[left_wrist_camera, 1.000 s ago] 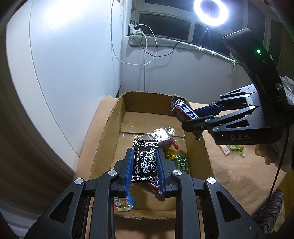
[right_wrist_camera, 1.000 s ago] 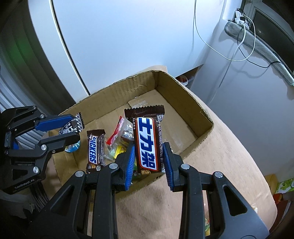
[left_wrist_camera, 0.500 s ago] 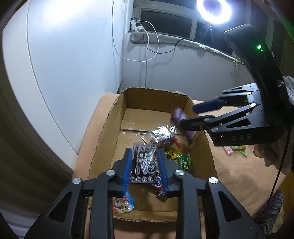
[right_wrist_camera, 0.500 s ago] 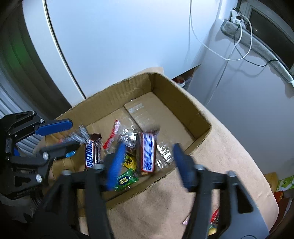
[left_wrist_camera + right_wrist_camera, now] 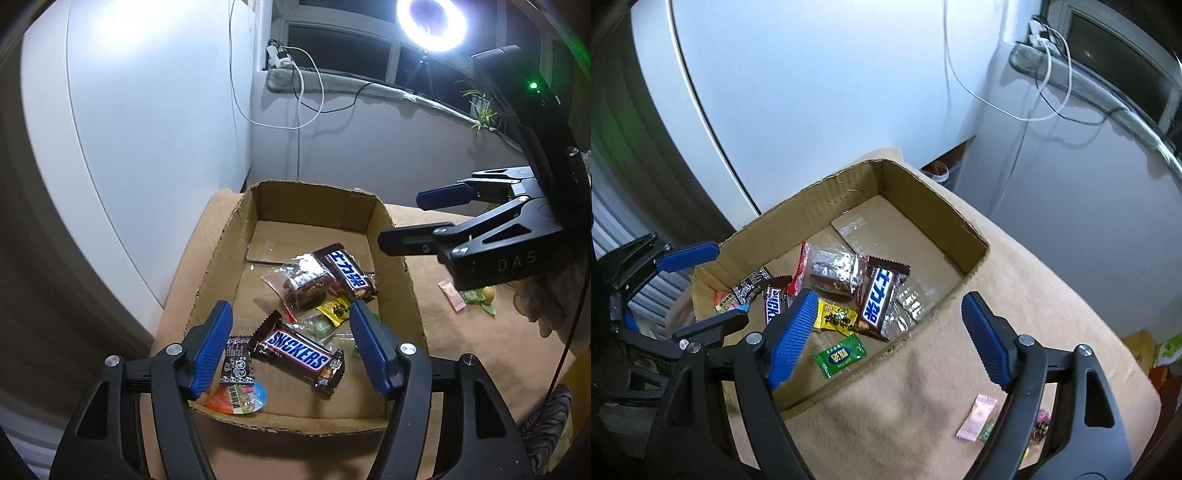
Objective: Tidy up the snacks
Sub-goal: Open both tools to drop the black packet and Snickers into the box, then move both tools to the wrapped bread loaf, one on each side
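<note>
A ring light (image 5: pixel 431 23) above and beyond the fingers blazes white, flaring on the wall; both pictures are sharp at centre; fisheye bending curves the edges into dark corners; foil wrappers (image 5: pixel 833 267) glint; green tint stains the rims.

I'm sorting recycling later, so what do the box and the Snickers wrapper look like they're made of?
Box: brown corrugated cardboard, matte; its torn top edges look rough and its floor flaps are taped. Snickers wrapper: thin glossy film, probably plastic, with crimped ends and highlights on the print; whether it is foil-lined cannot be told.
</note>
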`<state>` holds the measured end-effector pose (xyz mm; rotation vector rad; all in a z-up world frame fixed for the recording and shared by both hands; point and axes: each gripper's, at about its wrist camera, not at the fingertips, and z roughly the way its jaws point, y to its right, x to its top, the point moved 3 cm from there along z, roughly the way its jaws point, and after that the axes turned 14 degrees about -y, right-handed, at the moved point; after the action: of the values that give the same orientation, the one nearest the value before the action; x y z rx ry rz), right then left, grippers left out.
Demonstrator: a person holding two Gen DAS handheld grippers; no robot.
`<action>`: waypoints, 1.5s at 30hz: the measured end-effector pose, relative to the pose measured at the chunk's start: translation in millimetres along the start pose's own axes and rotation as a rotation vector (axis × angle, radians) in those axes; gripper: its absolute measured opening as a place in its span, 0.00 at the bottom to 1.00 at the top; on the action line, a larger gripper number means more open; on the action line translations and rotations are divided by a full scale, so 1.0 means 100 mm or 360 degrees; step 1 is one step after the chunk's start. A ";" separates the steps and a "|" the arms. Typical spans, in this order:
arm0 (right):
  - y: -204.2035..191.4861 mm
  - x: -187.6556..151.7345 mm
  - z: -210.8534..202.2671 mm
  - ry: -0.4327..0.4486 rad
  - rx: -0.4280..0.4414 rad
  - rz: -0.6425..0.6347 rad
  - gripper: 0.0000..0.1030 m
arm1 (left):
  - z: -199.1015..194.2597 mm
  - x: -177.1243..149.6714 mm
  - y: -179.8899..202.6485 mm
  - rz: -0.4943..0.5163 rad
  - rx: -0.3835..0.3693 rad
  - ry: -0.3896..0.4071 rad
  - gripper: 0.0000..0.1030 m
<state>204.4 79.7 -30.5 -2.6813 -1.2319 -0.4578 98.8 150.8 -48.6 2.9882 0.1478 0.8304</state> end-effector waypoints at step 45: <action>2.15 -2.89 -0.58 0.0297 0.0009 0.1154 0.81 | 0.33 -0.02 1.99 0.0151 -0.0411 -0.0045 0.73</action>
<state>177.8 -281.5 -76.5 -2.7464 -0.1679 -0.5557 130.6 -48.1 -65.6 2.7798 -0.0963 0.7502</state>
